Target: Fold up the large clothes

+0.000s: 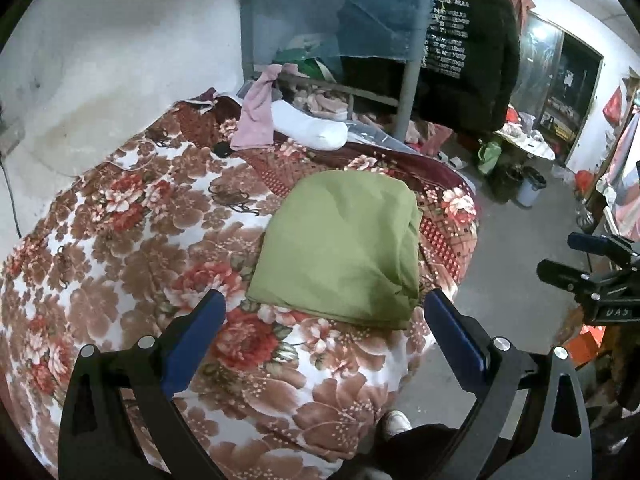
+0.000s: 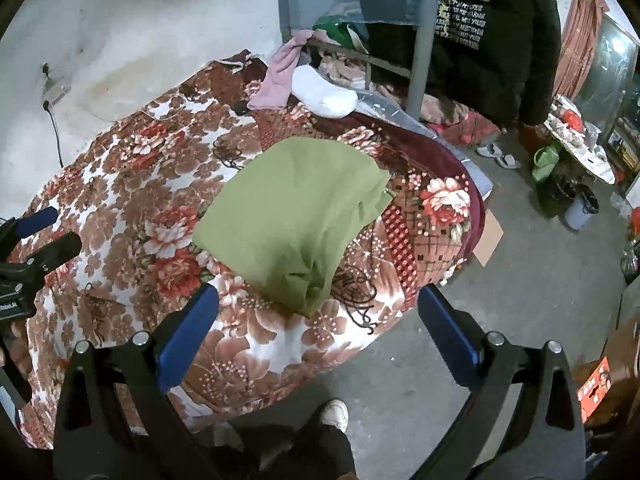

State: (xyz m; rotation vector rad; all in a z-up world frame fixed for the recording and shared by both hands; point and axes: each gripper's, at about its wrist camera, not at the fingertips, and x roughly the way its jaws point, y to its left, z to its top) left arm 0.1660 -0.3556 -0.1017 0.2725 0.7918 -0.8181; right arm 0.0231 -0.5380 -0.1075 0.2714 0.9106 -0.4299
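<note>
Hiding inner layers: folded green garment (image 1: pixel 340 248)

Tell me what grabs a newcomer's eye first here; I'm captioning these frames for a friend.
A folded olive-green cloth garment lies on the red and brown floral blanket, near the bed's edge. Both grippers, the left gripper and the right gripper, hang open above it, touching nothing. Behind, a black jacket with white lettering hangs at the bed's far end.

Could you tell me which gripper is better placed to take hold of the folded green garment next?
Probably the left gripper: the green garment lies squarely ahead between its open fingers. The right gripper, also open, sees only the bundle's near corner, with bare floor ahead of one finger.
</note>
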